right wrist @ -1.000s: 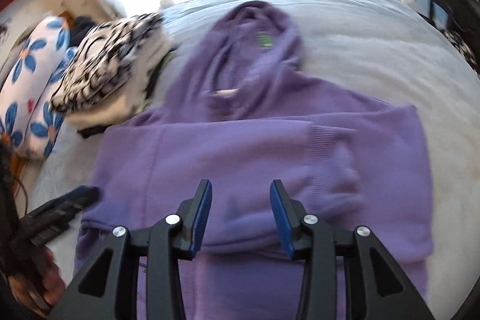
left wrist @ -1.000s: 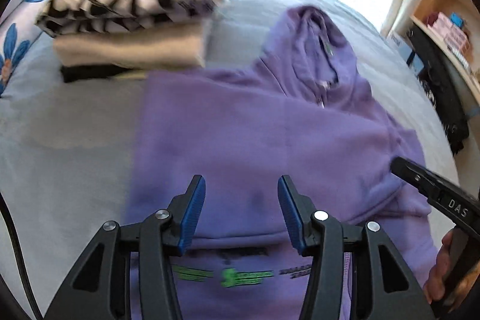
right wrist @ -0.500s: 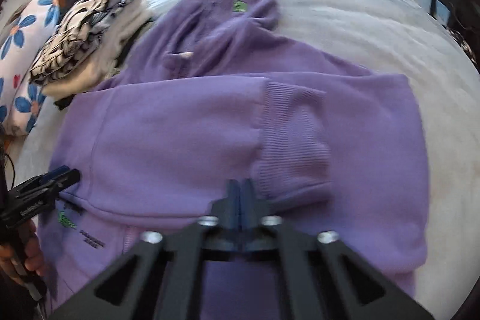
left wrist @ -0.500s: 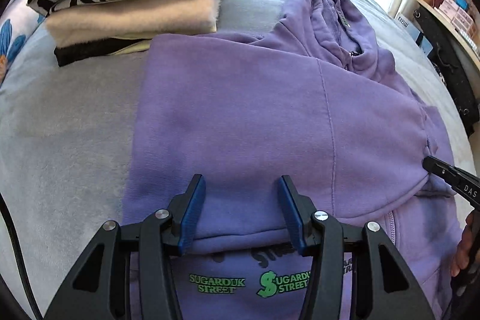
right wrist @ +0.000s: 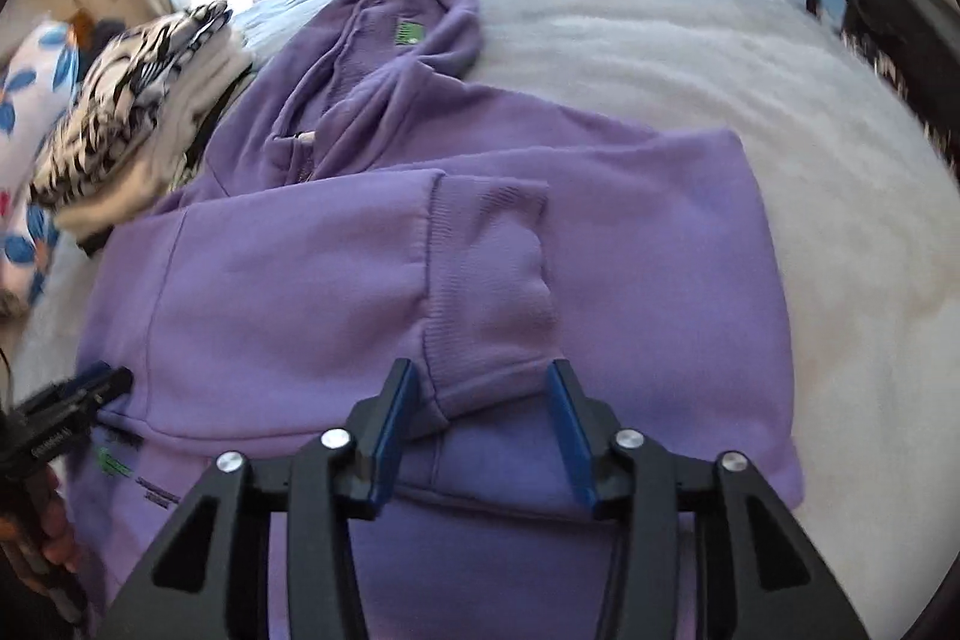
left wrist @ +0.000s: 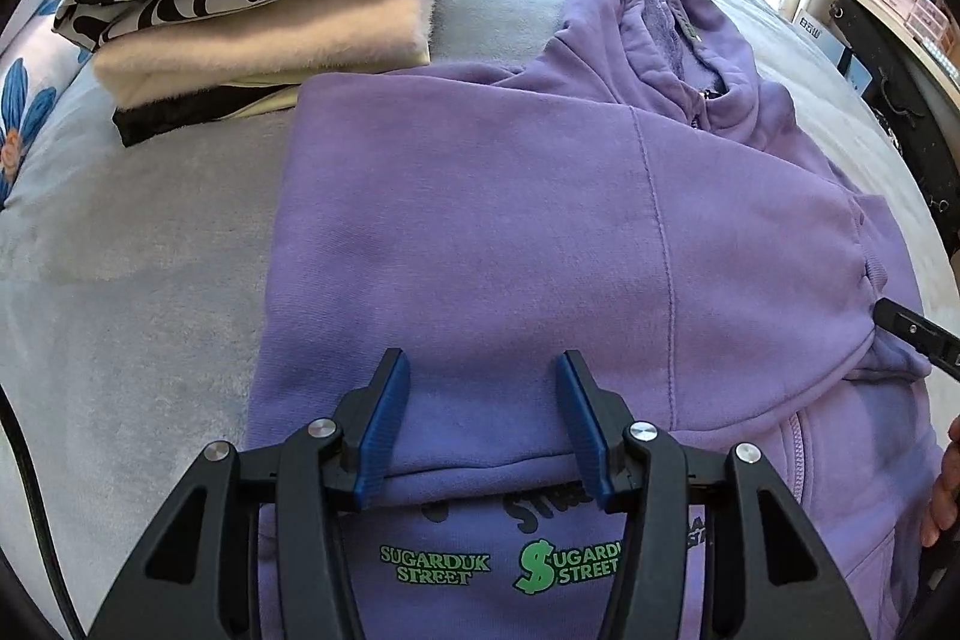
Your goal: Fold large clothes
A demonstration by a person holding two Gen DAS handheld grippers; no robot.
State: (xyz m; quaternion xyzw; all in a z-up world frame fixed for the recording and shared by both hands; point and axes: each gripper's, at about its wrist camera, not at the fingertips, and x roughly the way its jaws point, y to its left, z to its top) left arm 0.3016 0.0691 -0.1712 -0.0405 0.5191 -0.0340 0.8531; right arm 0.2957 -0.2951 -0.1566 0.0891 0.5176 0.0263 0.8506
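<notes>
Now the purple hoodie (left wrist: 540, 232) lies flat on the grey bed (left wrist: 120, 280), sleeves folded across its body, beside a stack of folded clothes (left wrist: 264, 10). Left tool (left wrist: 483, 424) hangs over the folded sleeve's edge, part-open and gripping nothing. Right tool (right wrist: 480, 424), its jaws just reopened, straddles the ribbed cuff (right wrist: 492, 280) without pinching it.

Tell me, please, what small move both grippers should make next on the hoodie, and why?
Probably lower and close both on the near hem to fold it up toward the hood. The hoodie has both sleeves folded across. The left gripper and right gripper, which has just reopened, stand open over it, gripping nothing.
</notes>
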